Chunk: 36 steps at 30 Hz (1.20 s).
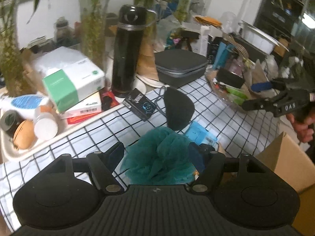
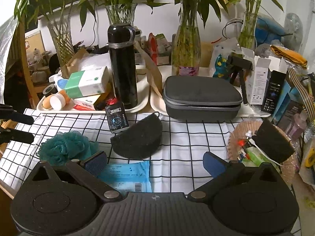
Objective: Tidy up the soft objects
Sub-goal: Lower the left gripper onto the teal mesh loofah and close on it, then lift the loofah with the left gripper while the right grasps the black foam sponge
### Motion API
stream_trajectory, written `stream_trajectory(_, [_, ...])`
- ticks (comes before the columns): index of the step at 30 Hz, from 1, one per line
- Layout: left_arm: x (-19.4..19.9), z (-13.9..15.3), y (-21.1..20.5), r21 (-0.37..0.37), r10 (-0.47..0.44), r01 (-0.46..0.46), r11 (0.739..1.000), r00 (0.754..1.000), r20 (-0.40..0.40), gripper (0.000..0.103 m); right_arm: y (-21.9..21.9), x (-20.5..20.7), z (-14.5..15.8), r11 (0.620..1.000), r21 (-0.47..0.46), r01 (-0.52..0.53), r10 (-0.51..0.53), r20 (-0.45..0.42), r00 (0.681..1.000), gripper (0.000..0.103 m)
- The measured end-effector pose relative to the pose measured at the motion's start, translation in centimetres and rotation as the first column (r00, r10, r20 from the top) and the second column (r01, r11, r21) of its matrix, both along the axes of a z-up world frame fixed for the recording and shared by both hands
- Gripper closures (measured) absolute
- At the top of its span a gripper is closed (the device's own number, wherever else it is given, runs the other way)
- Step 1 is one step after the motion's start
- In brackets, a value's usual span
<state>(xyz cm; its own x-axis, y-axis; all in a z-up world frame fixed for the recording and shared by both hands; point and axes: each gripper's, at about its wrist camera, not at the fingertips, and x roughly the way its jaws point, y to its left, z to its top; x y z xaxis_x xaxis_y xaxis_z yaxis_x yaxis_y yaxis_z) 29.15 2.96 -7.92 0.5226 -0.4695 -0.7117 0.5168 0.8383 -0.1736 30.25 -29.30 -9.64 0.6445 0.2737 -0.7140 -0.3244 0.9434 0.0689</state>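
A teal mesh pouf [image 1: 157, 157] lies on the checked cloth [image 1: 78, 137], seen between the spread fingers of my left gripper [image 1: 157, 150]. The right wrist view shows that gripper [image 2: 32, 128] open just left of the pouf [image 2: 65, 147], not pressing it. A black half-moon sponge [image 2: 137, 137] rests mid-cloth, beyond the pouf [image 1: 177, 110]. Another black sponge [image 2: 273, 141] stands in the wicker basket [image 2: 236, 133]. My right gripper [image 2: 154, 161] is open over a blue wipes pack [image 2: 126, 177], holding nothing; in the left wrist view it [image 1: 254, 95] hovers at the right.
A small black tissue pack [image 2: 117, 118] leans by the half-moon sponge. Behind the cloth stand a black flask [image 2: 123, 64], a grey zip case [image 2: 200, 98], trays of boxes and bottles, and glass vases. A cardboard box [image 1: 285, 157] sits at the cloth's right edge.
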Motion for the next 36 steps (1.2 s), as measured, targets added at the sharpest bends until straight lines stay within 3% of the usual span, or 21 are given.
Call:
stream_trajectory(9, [1.2,-1.8,-2.1,0.009,-0.165,0.165,0.986,0.986,0.005,0.032,-0.2,0.8,-0.5,1.000,-0.003,0.020,-0.021,-0.026,0.999,0.000])
stream_trajectory(14, [2.1,-3.4,-2.9,0.032,-0.189,0.190,0.981,0.981,-0.032,0.034,-0.1,1.1,-0.7,1.000,-0.009,0.019,-0.019,-0.032,0.999,0.000])
stream_trajectory(19, [1.9,-4.1,-3.3,0.033,-0.215,0.217,0.976,0.976,-0.045,0.070,0.0,1.4,-0.9,0.999,-0.018,0.027,-0.027,-0.036,0.999,0.000])
stream_trajectory(21, [1.9,-4.0,-3.2,0.025,-0.218,0.219,0.975,0.975,-0.053,0.079,0.1,1.4,-0.9,0.999,-0.021,0.027,-0.028,-0.036,0.999,0.000])
stream_trajectory(25, [2.1,-3.9,-2.5,-0.015,-0.186,0.185,0.983,0.980,-0.078,0.087,0.3,1.3,-0.9,0.999,-0.029,0.021,-0.022,-0.032,0.999,0.000])
stream_trajectory(32, [1.5,-2.8,-1.8,-0.013,-0.110,0.110,0.994,0.991,-0.073,0.090,0.4,1.0,-1.0,0.999,-0.042,0.018,-0.019,-0.018,1.000,0.000])
stream_trajectory(36, [0.6,-1.2,-0.4,-0.015,-0.015,0.015,1.000,0.999,-0.037,0.090,0.0,1.2,-1.3,0.999,-0.035,0.031,-0.032,-0.028,0.999,0.000])
